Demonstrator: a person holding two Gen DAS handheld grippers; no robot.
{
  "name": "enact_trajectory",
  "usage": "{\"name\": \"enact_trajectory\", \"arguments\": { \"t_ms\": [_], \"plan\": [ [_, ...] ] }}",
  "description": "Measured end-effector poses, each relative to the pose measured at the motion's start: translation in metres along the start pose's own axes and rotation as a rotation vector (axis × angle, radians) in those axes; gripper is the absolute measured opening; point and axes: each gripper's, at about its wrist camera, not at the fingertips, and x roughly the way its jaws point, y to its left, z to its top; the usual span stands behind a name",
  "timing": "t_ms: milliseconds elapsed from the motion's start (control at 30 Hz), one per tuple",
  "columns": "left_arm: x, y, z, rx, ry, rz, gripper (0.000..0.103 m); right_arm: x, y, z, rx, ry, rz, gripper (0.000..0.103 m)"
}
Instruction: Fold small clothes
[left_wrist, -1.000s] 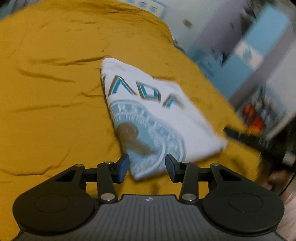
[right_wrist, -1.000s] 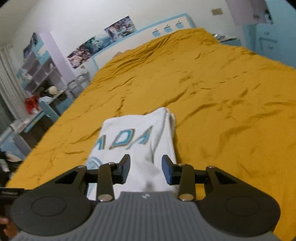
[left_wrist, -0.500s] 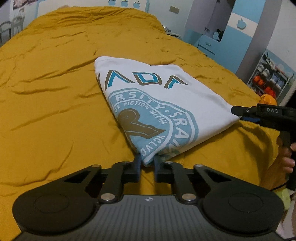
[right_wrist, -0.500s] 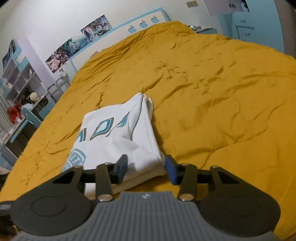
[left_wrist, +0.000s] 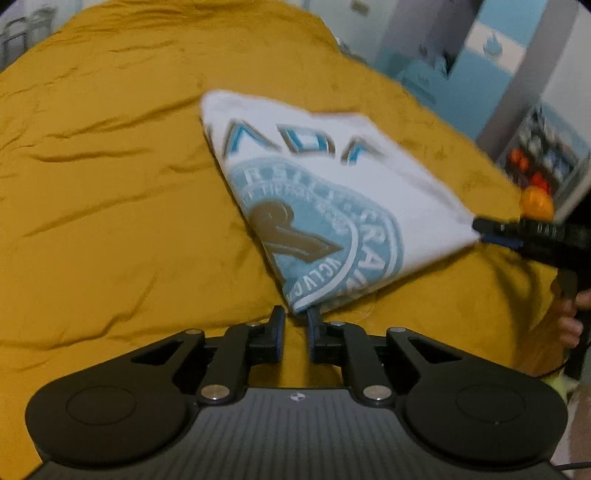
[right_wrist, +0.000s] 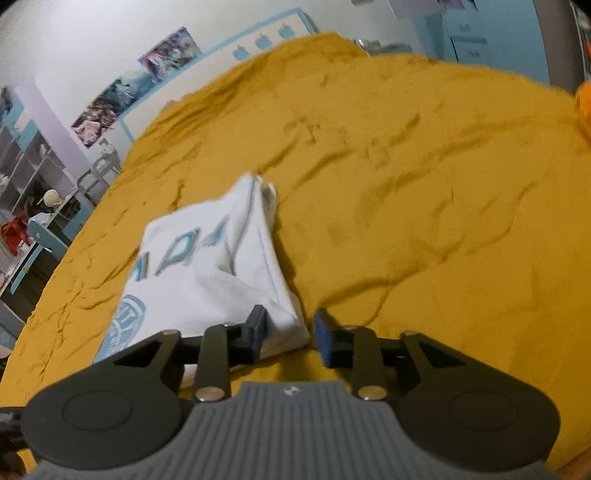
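Observation:
A folded white T-shirt (left_wrist: 332, 192) with a light-blue round print and blue letters lies on the mustard-yellow bed cover (left_wrist: 110, 221). My left gripper (left_wrist: 294, 320) is shut on its near corner, which is lifted slightly. In the right wrist view the T-shirt (right_wrist: 221, 266) lies ahead and left; my right gripper (right_wrist: 289, 332) is open, its jaws on either side of the shirt's near corner. The right gripper also shows in the left wrist view (left_wrist: 480, 232), at the shirt's right corner.
The bed cover (right_wrist: 406, 184) stretches wide and wrinkled to the far wall. Shelves and a desk (right_wrist: 33, 206) stand beyond the bed's left edge. Blue cupboards and a shelf with orange things (left_wrist: 535, 173) stand past its other edge.
My left gripper stays shut on the shirt's near corner and has drawn back and up a little. My right gripper has moved closer around its corner, still open.

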Motion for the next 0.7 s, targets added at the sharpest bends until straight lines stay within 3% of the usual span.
{"name": "enact_trajectory", "arguments": {
  "t_ms": [100,200,400,467,567,700],
  "plan": [
    [-0.026,-0.003,0.008,-0.018,-0.087,-0.005,0.015,-0.017,0.018,0.005,-0.093,-0.073,0.02,0.03],
    [-0.027,-0.009,0.02,-0.044,-0.122,-0.087,0.015,-0.018,0.039,0.005,-0.174,-0.108,0.111,0.031],
    [0.007,-0.022,0.03,-0.071,-0.105,-0.176,0.015,0.014,0.069,0.007,-0.25,-0.071,0.232,0.038],
    [0.016,-0.023,0.03,-0.085,-0.103,-0.174,0.015,0.03,0.071,0.01,-0.239,-0.042,0.243,0.038],
    [0.031,-0.017,0.024,-0.119,-0.061,-0.146,0.017,0.052,0.063,0.011,-0.202,0.008,0.182,0.038],
    [0.044,-0.002,0.013,-0.163,-0.02,-0.175,0.017,0.064,0.048,0.002,-0.138,0.027,0.165,0.026]
  ]
}}
